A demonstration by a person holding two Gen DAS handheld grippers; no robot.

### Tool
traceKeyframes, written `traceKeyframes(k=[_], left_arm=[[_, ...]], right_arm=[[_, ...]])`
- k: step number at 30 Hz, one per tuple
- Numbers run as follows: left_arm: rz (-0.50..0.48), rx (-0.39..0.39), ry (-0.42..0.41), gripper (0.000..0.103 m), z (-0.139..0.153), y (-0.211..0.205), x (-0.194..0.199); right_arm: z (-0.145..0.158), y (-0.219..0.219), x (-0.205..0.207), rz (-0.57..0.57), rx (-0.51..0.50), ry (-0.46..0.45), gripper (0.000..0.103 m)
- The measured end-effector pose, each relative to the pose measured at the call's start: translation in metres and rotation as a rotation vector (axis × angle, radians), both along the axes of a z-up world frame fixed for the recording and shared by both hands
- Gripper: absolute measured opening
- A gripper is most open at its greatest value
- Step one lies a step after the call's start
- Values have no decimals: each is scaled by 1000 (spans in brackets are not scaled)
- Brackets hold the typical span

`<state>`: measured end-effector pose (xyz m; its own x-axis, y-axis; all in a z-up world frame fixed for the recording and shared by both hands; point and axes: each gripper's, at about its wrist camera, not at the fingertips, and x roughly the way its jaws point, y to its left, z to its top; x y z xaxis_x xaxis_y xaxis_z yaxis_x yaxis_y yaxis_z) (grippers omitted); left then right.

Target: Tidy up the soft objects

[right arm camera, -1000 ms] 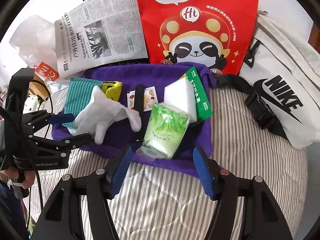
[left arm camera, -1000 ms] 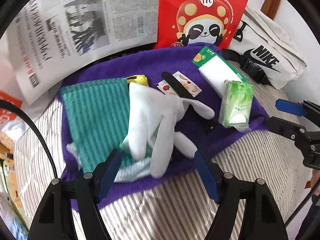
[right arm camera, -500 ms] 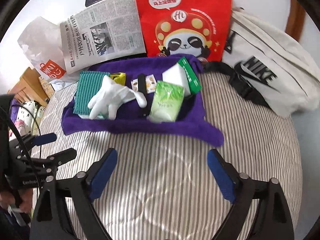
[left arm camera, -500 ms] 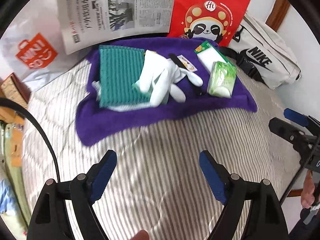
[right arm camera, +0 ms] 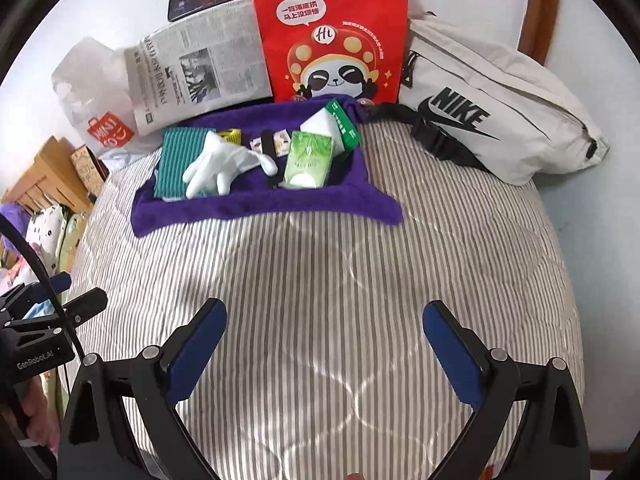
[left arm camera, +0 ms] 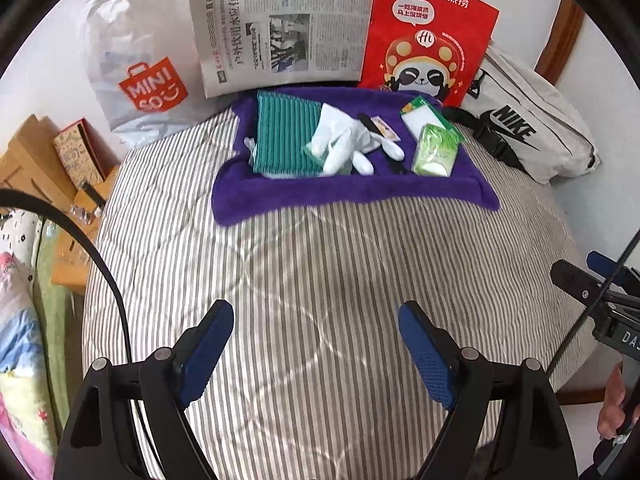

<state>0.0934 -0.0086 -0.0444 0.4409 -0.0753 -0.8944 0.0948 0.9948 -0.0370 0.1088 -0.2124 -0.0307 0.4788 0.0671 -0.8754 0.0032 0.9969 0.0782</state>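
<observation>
A purple towel [left arm camera: 352,192] [right arm camera: 260,204] lies at the far end of the striped bed. On it lie a teal striped cloth [left arm camera: 284,136] [right arm camera: 176,164], a white glove [left arm camera: 340,144] [right arm camera: 224,164], a green tissue pack [left arm camera: 434,152] [right arm camera: 306,160], a white sponge in a green sleeve [left arm camera: 420,118] [right arm camera: 332,124] and small sachets [right arm camera: 280,142]. My left gripper [left arm camera: 316,336] and my right gripper [right arm camera: 324,340] are both open and empty, low over the near part of the bed, far from the towel.
A newspaper [left arm camera: 280,28], a red panda bag [left arm camera: 424,40], a white Miniso bag [left arm camera: 136,76] and a white Nike bag [left arm camera: 532,128] [right arm camera: 492,112] stand behind the towel. Boxes [left arm camera: 52,160] sit off the bed's left edge. The striped quilt [left arm camera: 320,264] fills the foreground.
Both grippers have pulled back from the towel toward the near end of the bed. The objects on the towel have not moved.
</observation>
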Motion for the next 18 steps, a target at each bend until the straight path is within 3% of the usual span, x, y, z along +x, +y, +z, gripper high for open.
traceKeyframes(k=[15,18], left_arm=[[39,16,-14,84,5,6,-38],[39,-12,-12,84,5,10,-41]], right_arm=[[5,1,-38,-7,-2,-2,98],[6,2,-41,-4,5,-4,98]])
